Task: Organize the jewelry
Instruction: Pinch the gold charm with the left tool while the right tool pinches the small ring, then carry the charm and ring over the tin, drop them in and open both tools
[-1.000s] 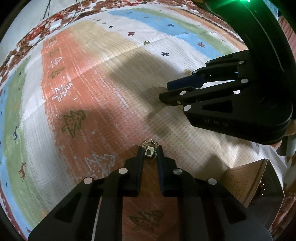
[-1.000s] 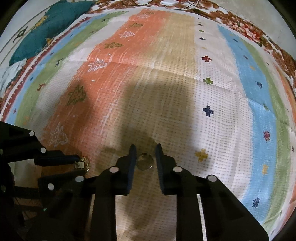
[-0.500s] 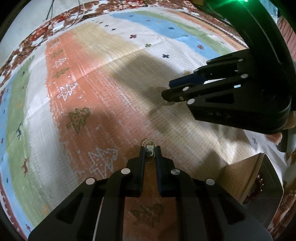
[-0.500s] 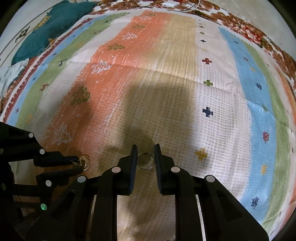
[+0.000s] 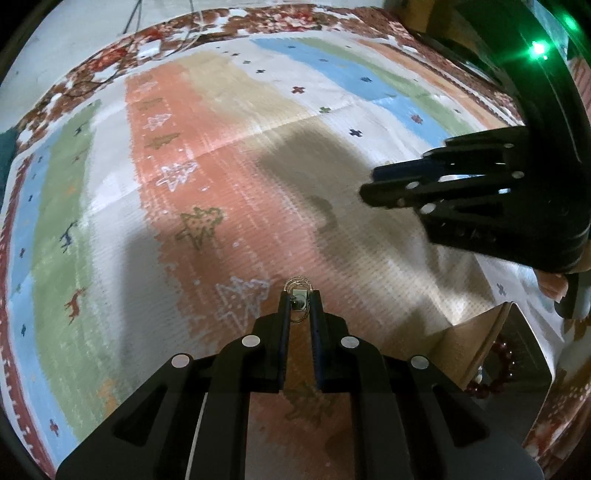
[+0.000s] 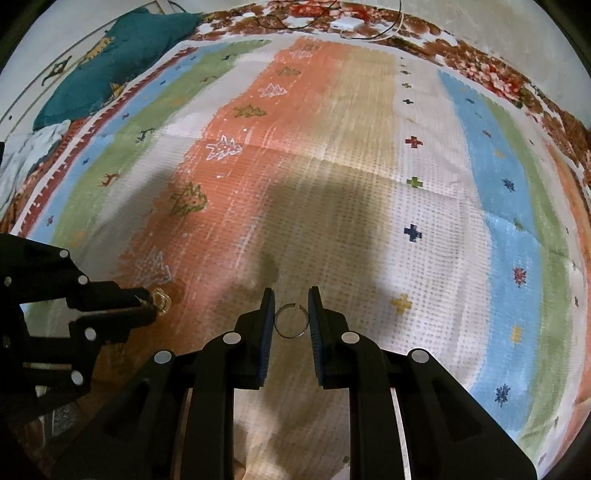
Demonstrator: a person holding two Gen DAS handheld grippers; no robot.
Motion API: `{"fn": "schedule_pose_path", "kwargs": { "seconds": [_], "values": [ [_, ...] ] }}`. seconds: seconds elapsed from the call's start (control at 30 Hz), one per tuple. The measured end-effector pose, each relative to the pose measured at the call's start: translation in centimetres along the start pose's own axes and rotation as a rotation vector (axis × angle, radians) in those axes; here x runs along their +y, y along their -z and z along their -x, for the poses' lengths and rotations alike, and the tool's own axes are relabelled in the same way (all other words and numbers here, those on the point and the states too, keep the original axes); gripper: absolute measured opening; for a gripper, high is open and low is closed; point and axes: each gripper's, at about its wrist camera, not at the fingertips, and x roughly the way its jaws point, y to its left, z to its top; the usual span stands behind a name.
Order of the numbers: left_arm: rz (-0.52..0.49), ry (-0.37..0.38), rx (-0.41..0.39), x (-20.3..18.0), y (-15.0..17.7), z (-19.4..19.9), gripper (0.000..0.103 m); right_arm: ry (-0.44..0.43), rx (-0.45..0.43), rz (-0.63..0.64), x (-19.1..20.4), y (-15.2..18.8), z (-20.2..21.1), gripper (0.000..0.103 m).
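Note:
In the left wrist view my left gripper (image 5: pixel 299 301) is shut on a small ornate ring with a square setting (image 5: pixel 298 295), held above the striped cloth. The same ring (image 6: pixel 159 298) shows at the tips of the left gripper (image 6: pixel 146 304) in the right wrist view. My right gripper (image 6: pixel 291 314) is shut on a thin silver band ring (image 6: pixel 291 320), its pads pressing the ring's two sides. In the left wrist view the right gripper (image 5: pixel 369 188) reaches in from the right, also lifted off the cloth.
A striped patterned cloth (image 6: pixel 332 155) covers the surface. An open cardboard box (image 5: pixel 491 350) with a dark red bead bracelet (image 5: pixel 498 365) inside sits at lower right in the left wrist view. A teal cushion (image 6: pixel 110 66) and a white charger with cables (image 6: pixel 345 24) lie at the far edge.
Both grippers have risen a little off the cloth with their rings still held. The left gripper's jaws narrowed slightly on its ring.

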Motion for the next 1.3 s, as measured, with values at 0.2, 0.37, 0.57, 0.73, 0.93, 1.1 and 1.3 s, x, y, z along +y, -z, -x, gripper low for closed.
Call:
{"fn": "schedule_pose_path", "kwargs": {
  "seconds": [0.2,0.37,0.57,0.73,0.93,1.1,1.3],
  "values": [
    [0.032,-0.024,-0.048,0.1,0.4,1.8,0.010,-0.005,-0.009,0.005,0.1,0.6,1.1,0.019],
    [0.073,-0.043,-0.081,-0.1,0.5,3.0,0.010,-0.025,-0.035,-0.009,0.2,1.0,2.7,0.019],
    [0.105,-0.044,-0.106,-0.4,0.8,4.3,0.010,-0.042,-0.059,-0.014,0.6,1.7,4.3,0.019],
    [0.098,-0.030,-0.128,-1.1,1.4,5.2,0.010,-0.049,-0.074,-0.015,0.8,2.0,5.1,0.019],
    [0.107,-0.028,-0.165,-1.6,1.6,6.4,0.010,-0.054,-0.095,-0.005,1.2,2.4,6.4,0.019],
    [0.106,-0.008,-0.204,-2.4,1.9,7.8,0.010,-0.052,-0.113,-0.001,1.6,3.1,7.4,0.019],
    [0.105,0.002,-0.235,-3.3,2.4,9.1,0.010,-0.071,-0.143,0.004,2.2,3.9,8.9,0.019]
  ]
}}
